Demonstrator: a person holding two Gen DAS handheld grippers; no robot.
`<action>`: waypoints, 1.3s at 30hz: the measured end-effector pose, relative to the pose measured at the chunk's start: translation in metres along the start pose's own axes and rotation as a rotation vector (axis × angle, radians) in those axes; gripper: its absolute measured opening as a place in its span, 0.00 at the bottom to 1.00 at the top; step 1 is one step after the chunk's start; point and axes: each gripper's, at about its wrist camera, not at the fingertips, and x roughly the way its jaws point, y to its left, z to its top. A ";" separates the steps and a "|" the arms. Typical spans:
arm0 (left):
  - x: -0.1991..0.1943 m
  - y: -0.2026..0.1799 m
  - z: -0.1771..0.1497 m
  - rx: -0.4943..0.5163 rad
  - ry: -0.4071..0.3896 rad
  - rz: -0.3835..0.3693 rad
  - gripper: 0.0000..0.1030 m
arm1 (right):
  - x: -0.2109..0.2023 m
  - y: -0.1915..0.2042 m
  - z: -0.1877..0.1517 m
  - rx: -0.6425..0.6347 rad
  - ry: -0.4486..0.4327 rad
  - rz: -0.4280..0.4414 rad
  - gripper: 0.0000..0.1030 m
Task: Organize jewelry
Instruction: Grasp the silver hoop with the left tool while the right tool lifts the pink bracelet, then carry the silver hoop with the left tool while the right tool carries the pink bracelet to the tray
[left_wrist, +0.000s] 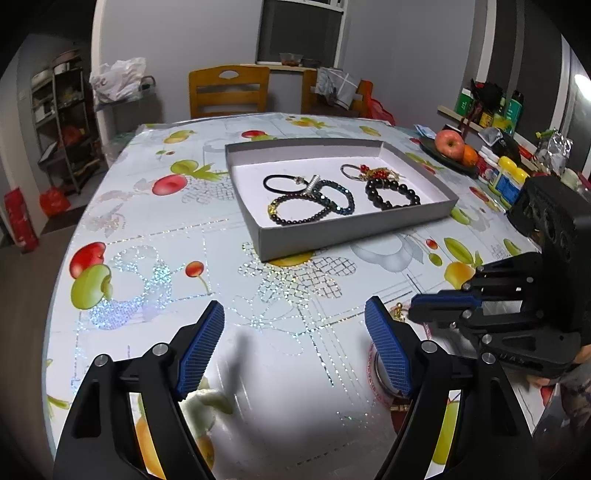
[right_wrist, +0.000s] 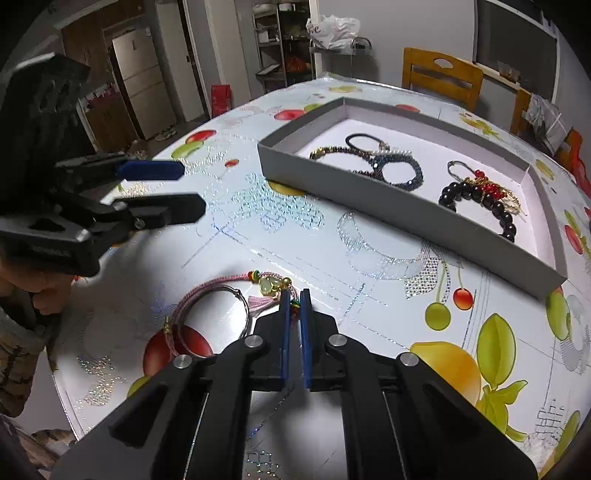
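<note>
A pink cord bracelet (right_wrist: 207, 295) with a pale jade pendant (right_wrist: 267, 286) and a thin silver bangle (right_wrist: 242, 301) lies on the fruit-print tablecloth near the table's front edge. My right gripper (right_wrist: 294, 295) is shut on the cord just beside the pendant; a coloured bead shows between its pads. In the left wrist view the right gripper (left_wrist: 412, 308) comes in from the right. Part of the pink cord bracelet (left_wrist: 371, 363) shows behind a finger there. My left gripper (left_wrist: 295, 306) hangs open over bare cloth, holding nothing. The grey tray (left_wrist: 351, 229) holds dark bead bracelets (left_wrist: 306, 206).
The tray (right_wrist: 406, 218) also holds a black hair tie (right_wrist: 364, 142) and a red-beaded keyring (right_wrist: 476, 181). A plate with an apple (left_wrist: 448, 144) and bottles (left_wrist: 506, 179) crowd the table's far right. Wooden chairs (left_wrist: 229, 92) stand behind the table.
</note>
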 end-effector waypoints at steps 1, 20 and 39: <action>0.001 -0.001 0.000 0.001 0.001 -0.001 0.77 | -0.003 0.000 0.000 0.004 -0.011 0.006 0.05; 0.007 -0.056 -0.020 0.161 0.072 -0.104 0.77 | -0.090 -0.079 -0.034 0.227 -0.189 -0.064 0.05; 0.017 -0.073 -0.027 0.179 0.118 -0.063 0.49 | -0.094 -0.077 -0.045 0.238 -0.205 -0.055 0.05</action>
